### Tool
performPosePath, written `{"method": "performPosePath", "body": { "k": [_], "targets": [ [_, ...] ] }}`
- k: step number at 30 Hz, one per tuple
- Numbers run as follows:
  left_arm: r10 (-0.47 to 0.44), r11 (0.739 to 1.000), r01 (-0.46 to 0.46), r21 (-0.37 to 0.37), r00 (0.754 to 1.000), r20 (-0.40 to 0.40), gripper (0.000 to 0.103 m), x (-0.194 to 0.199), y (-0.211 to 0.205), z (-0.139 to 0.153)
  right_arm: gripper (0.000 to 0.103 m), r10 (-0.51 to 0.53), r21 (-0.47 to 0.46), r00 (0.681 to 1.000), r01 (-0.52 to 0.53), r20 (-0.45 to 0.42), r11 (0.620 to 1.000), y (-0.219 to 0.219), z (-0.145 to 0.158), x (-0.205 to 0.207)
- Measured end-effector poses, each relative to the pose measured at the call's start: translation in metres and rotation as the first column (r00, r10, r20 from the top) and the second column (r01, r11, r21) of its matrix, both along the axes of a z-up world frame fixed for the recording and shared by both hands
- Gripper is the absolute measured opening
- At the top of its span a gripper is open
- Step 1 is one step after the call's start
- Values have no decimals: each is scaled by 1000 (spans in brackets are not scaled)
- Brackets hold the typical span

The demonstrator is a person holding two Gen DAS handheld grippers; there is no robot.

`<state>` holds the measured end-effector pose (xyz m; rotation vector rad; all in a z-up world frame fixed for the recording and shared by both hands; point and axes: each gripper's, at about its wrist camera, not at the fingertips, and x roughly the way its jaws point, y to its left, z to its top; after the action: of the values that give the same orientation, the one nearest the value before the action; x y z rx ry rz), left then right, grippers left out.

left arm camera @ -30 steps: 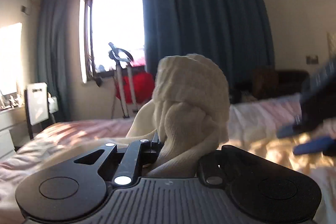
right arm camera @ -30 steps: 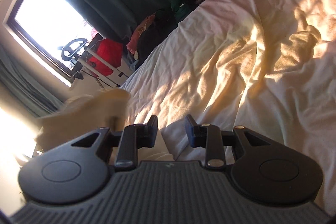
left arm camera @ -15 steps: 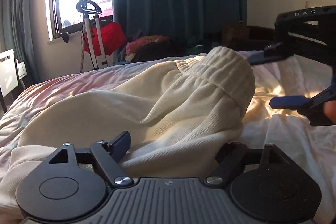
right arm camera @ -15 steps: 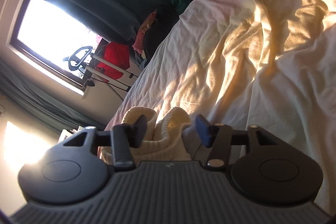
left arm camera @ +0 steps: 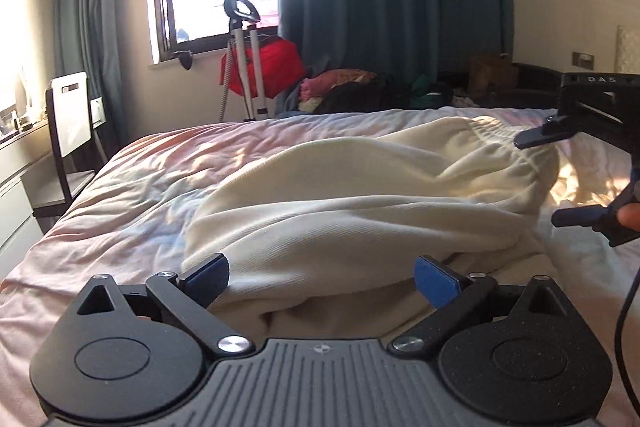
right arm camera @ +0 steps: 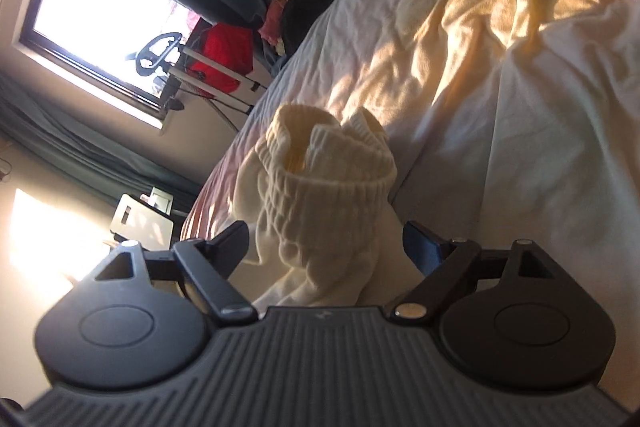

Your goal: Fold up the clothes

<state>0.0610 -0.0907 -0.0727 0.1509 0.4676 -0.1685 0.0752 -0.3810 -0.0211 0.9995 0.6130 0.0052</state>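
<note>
While both claws spread their jaws wider, pads off the cloth, the cream trousers (left arm camera: 360,195) stretch sideways ahead of the left claw (left arm camera: 322,277); their waistband (right arm camera: 332,183) bunches between the right claw (right arm camera: 326,241) jaws, nearer.

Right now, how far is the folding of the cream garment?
Done: the cream garment lies on the bed, doubled but bunched. In hand: nothing; left gripper and right gripper are opening, pads clear. Left: smoothing and further folds.
</note>
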Motion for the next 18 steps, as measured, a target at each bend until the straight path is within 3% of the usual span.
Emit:
{"method": "performPosePath", "body": {
  "k": [6, 7, 10, 12, 14, 18],
  "targets": [
    [-39, 999, 38, -20, 999, -24, 103, 13, 14, -6, 84, -29, -69, 999, 30, 20, 997, 17, -8, 14],
    [-38, 999, 38, -12, 999, -22, 103, 11, 13, -9, 73, -32, -97, 999, 33, 14, 995, 19, -9, 19],
    [-45, 999, 45, 28, 999, -1, 103, 7, 11, -13, 56, -40, -176, 999, 42, 13, 984, 26, -10, 29],
    [-53, 996, 52, 69, 999, 10, 103, 5, 9, -17, 45, -30, -275, 999, 38, 33, 961, 32, -2, 29],
    [-58, 992, 56, 115, 998, 17, 103, 5, 7, -23, 37, -15, -303, 994, 46, 104, 952, 36, 10, 22],
    [10, 988, -14, 156, 1000, 30, 102, 11, 3, -33, 34, 19, -284, 962, 61, 272, 957, 35, 38, 7]
  ]
}}
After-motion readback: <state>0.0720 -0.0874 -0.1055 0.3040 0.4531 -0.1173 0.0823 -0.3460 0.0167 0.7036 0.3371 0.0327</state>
